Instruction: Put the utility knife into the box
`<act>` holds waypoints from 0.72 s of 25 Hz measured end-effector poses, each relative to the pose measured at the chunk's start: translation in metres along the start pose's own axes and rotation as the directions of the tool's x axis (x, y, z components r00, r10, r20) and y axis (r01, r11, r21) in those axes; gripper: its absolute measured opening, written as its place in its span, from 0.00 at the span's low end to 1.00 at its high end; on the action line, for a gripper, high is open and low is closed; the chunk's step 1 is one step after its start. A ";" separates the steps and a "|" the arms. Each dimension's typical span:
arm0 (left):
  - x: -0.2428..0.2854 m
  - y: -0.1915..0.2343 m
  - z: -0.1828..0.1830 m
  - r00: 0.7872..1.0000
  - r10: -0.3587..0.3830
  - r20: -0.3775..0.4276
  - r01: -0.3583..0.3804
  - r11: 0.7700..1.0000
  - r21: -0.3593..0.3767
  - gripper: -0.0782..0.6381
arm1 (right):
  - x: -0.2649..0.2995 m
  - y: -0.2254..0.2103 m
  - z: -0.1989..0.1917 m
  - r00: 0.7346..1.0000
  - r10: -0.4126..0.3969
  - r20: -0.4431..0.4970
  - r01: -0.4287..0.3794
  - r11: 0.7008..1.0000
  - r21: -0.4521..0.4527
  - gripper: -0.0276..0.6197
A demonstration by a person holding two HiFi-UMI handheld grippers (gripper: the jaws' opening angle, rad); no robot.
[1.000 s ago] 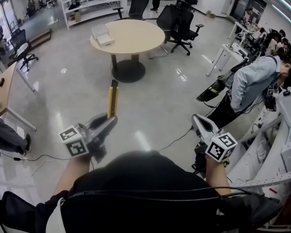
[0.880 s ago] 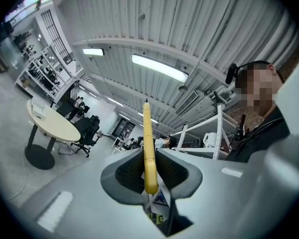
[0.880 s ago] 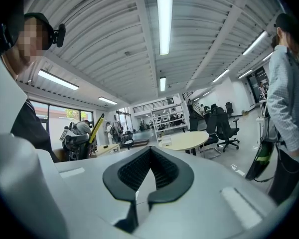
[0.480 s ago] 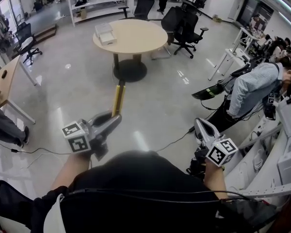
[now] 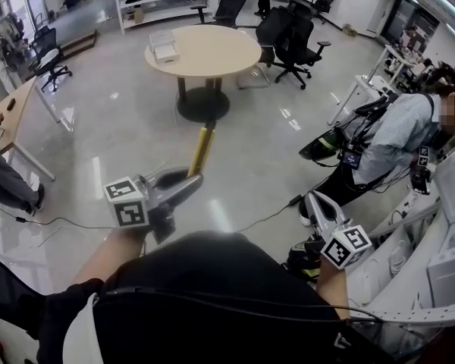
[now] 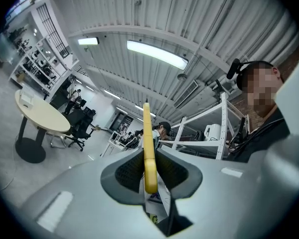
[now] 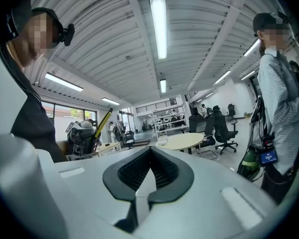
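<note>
As seen nearest the body, found left gripper (image 5: 191, 182) clamped on the yellow utility knife (image 5: 202, 149), pads pressing its 2 flat sides near the butt end. Found right gripper (image 5: 312, 202) alongside, jaws together, holding nothing. Noted knife's long axis running straight on from the left gripper, tip leading, aimed over open floor (image 5: 129, 127) toward the round desk (image 5: 220, 51). Judged the white box (image 5: 164, 46) at that desk's left edge to be the target, well apart from the knife. Judged left gripper the carrying side, box dead ahead along the blade line.
</note>
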State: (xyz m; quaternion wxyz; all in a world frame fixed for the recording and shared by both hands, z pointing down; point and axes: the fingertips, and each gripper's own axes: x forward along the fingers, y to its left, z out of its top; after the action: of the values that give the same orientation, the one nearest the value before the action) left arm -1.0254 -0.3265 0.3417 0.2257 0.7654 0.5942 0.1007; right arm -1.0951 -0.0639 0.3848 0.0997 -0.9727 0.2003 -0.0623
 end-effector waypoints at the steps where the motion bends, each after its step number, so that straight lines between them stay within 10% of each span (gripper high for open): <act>1: 0.005 -0.004 -0.001 1.000 -0.003 -0.007 0.003 1.000 0.004 0.21 | -0.004 -0.003 0.000 1.000 -0.002 -0.001 0.002 1.000 0.004 0.06; 18: 0.076 0.051 0.003 0.990 -0.088 -0.108 0.087 0.996 -0.015 0.21 | 0.022 -0.055 -0.021 0.997 -0.074 -0.024 0.076 0.995 0.066 0.06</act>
State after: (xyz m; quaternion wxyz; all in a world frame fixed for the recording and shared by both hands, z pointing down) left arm -0.9590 -0.2645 0.3541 0.2011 0.7307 0.6382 0.1353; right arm -1.0577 -0.0262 0.4188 0.1276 -0.9749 0.1625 -0.0831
